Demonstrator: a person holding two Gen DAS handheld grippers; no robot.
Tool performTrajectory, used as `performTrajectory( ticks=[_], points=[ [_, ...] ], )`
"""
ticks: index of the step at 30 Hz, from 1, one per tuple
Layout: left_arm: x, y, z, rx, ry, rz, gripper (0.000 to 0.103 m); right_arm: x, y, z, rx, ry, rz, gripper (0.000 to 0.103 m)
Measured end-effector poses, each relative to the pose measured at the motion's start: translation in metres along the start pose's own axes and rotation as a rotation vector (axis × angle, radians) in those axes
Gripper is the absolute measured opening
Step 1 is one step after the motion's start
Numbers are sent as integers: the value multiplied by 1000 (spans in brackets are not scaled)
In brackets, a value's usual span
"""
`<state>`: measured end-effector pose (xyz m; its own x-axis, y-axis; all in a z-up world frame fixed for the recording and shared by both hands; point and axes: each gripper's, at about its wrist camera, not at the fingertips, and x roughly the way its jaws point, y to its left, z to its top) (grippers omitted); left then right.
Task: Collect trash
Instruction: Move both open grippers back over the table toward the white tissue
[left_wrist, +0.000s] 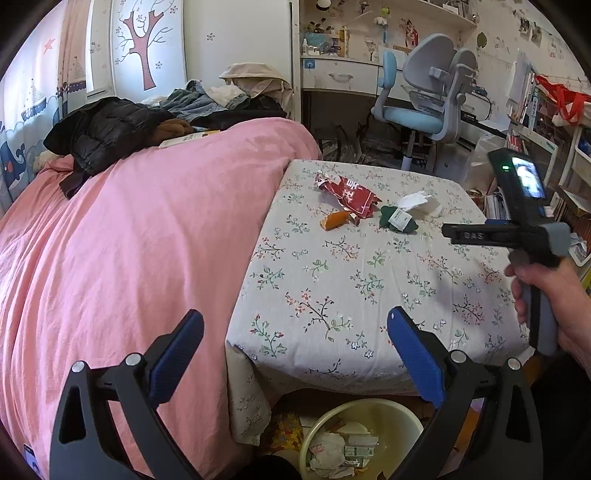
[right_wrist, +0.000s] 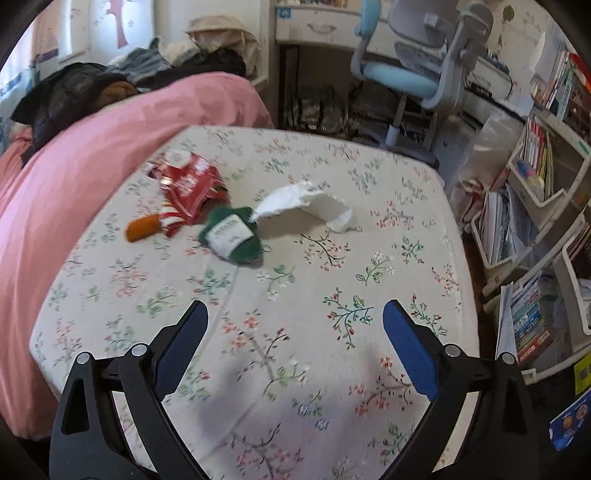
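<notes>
A: Nearest the left camera, what appears?

B: The left gripper (left_wrist: 295, 332), fingers spread wide with nothing between them, above the near edge of the floral sheet (left_wrist: 332, 280). Below it, on the floor, stands a cream waste bin (left_wrist: 399, 413) holding crumpled paper and wrappers.

A: And the right gripper?

B: The right gripper (right_wrist: 295, 328) is likewise wide open and empty, over bare sheet. In the left view its body shows at the right, held by the right hand (left_wrist: 554, 299); the raised lettering on it is too blurred to read.

A: Where does the trash lie?

B: Farther up the sheet, well apart from both grippers: an orange wrapper (right_wrist: 142, 227) touching a red-and-white snack bag (right_wrist: 186, 188), then a green packet (right_wrist: 231, 236) with a white label, then a crumpled white tissue (right_wrist: 306, 205) just beside it. The print on bag and label is illegible.

A: What surrounds it?

B: A pink duvet (left_wrist: 129, 240) to the left, with a black jacket (left_wrist: 99, 129) on its far end; beyond the bed a blue desk chair (left_wrist: 417, 110); bookshelves (right_wrist: 543, 155) on the right.
</notes>
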<state>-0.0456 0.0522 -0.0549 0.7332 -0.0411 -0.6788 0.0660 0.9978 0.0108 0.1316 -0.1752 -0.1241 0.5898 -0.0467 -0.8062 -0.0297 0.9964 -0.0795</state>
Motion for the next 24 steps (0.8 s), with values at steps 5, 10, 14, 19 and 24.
performTrajectory(
  ticks=[5,10,14,19,24],
  points=[
    [1,-3,-1,14,6,0,95,38,-10,11,22,57,-4,92],
    [1,-6,-1,31,11,-3,95,70,-11,25,22,66,-7,92],
    [1,-9,0,45,16,-12,95,92,-4,33,-5,72,-21,94],
    [0,-13,-1,60,16,-24,95,110,-6,40,34,32,35,96],
    [0,-18,0,68,17,-46,95,114,-9,44,55,33,28,96]
  ],
)
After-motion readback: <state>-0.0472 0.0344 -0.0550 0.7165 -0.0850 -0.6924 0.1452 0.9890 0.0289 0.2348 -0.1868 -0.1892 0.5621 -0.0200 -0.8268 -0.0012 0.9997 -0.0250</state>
